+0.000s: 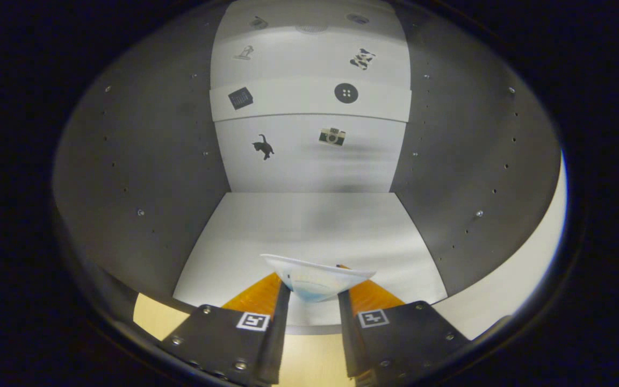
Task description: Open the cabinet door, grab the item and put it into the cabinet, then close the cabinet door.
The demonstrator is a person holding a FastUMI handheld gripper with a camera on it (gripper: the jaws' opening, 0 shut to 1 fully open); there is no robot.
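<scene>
Already we had the door open, judging by the bare white-floored, grey-walled cabinet (309,226) ahead. Our black two-finger gripper (314,293) was closed on the small white, blue-based bowl (317,279), held at the cabinet's front edge. Setting it down and closing the door remained.

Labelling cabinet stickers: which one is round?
The button sticker, a dark disc with four holes on the shelf edge, above the camera sticker. Fingers grip a white bowl.
</scene>
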